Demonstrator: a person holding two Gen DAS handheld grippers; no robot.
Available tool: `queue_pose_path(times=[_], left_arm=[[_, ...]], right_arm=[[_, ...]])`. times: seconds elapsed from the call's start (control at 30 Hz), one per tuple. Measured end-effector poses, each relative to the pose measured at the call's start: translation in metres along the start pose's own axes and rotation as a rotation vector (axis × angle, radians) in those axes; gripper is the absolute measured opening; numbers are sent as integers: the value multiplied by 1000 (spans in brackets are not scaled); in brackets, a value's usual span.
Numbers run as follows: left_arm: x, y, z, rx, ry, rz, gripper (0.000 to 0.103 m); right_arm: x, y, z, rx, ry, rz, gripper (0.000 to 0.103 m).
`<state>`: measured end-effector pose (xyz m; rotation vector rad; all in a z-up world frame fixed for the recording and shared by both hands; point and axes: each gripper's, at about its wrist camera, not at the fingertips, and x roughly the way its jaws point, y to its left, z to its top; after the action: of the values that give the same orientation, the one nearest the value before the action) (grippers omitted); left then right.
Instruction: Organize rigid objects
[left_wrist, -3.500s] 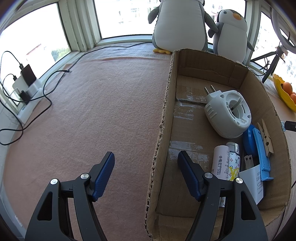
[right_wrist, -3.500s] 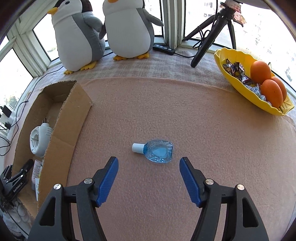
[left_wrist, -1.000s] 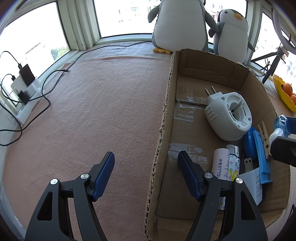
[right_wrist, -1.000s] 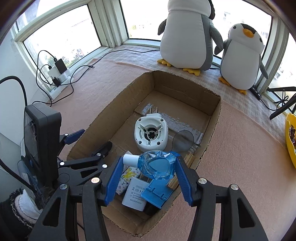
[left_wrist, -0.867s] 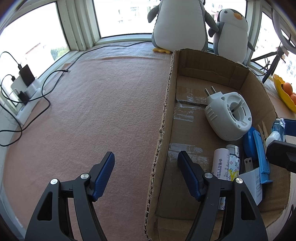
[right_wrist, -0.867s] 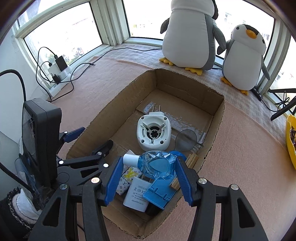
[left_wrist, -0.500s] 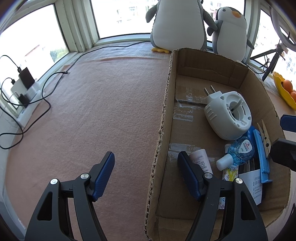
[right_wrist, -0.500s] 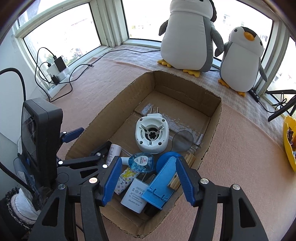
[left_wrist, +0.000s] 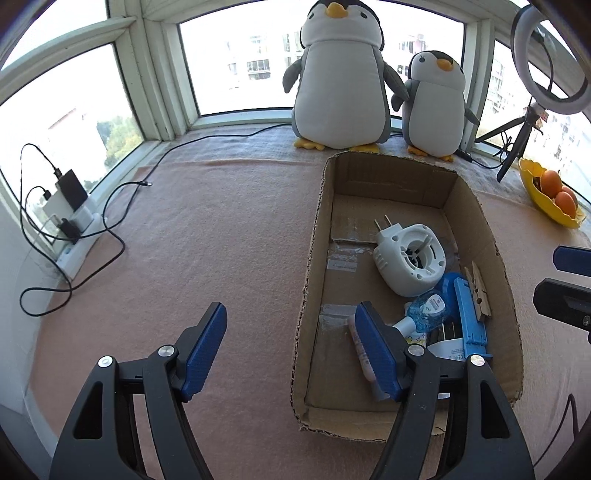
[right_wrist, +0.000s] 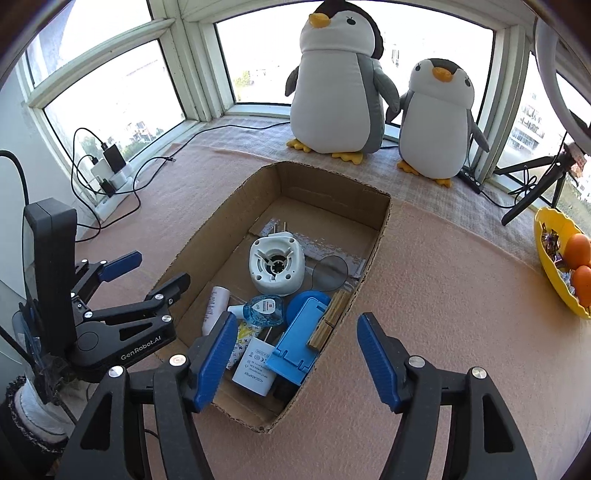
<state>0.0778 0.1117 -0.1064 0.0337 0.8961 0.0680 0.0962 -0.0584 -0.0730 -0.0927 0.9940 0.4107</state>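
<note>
Your right claw (right_wrist: 293, 354) is spreading, nothing between its pads; the bottle (right_wrist: 264, 305) lies in the box (right_wrist: 376, 236), on its side among the clutter beside the white plug-in unit (right_wrist: 277, 266). Your left claw (left_wrist: 291, 347) hangs released, straddling the box wall. That bottle looks light, hard and slick: if you regrip, pinch its flat faces, not the cap.

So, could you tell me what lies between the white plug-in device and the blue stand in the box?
The small blue bottle lies between the white plug-in device and blue stand, seen in the right wrist view.
</note>
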Motion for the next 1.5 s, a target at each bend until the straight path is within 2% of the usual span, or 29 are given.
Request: queue_pose_path(times=[0.17, 0.3, 0.7, 0.77, 0.8, 1.5], left_arm=[[-27, -9, 4, 16, -34, -37, 72], [-48, -16, 3, 26, -52, -66, 73], [-91, -24, -2, 9, -68, -90, 74], [-95, -24, -3, 10, -71, -90, 78], [-97, -24, -3, 10, -75, -92, 83], [-104, -26, -5, 5, -81, -86, 83]], right_arm=[[-23, -14, -7, 50, -34, -10, 64], [-44, -20, -14, 69, -77, -36, 73], [-90, -29, -39, 120, -170, -117, 77], [-95, -28, -42, 122, -179, -129, 77], [-96, -28, -43, 122, -182, -133, 78], [-96, -32, -52, 139, -171, -143, 80]])
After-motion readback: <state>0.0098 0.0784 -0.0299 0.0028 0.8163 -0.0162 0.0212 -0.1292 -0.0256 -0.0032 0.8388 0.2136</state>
